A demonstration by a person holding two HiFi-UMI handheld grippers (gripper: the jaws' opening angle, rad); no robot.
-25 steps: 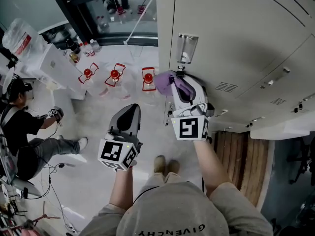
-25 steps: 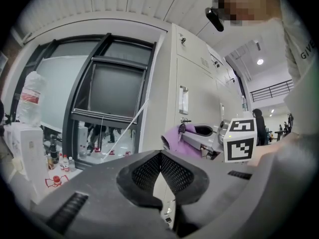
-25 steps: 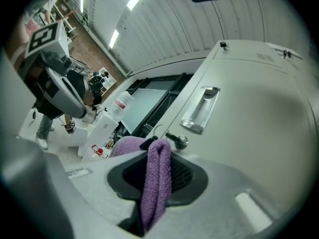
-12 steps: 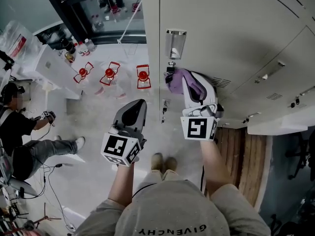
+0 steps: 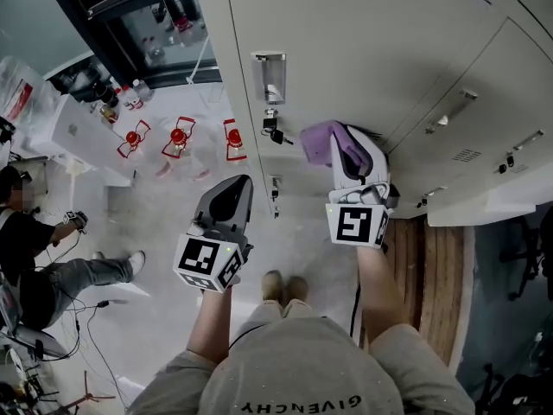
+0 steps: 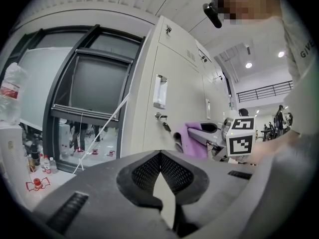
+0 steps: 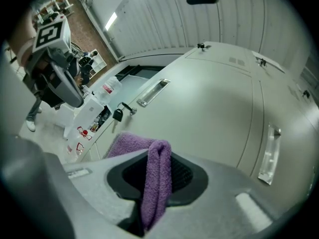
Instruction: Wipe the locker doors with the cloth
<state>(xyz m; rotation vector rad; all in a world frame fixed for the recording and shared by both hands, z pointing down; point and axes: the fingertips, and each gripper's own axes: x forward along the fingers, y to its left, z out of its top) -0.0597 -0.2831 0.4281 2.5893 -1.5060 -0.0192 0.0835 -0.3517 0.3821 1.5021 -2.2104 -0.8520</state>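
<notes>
head view: shows the right gripper [image 5: 335, 145] clamped on the purple cloth [image 5: 316, 135], with the cloth bunched against the locker door [image 5: 371, 41] near its left edge, just beside the key [image 5: 275, 133] and below the recessed handle [image 5: 270, 78]. finds the left gripper [image 5: 232, 188] held off the door, over the floor [image 5: 173, 223], jaws together and empty. catches a seated person [image 5: 34, 240] by the picture's left edge, well apart.

left gripper view: looks along closed jaws, pads meeting at the tips with nothing between them (only a sliver of pale locker seen through the gap lower down). places cloth and right gripper ahead to the right, at the door just right of the key.

right gripper view: shows the cloth pinched upright between both pads, its free part spread forward onto the door, the key hanging just beyond, up and to the left.
</notes>
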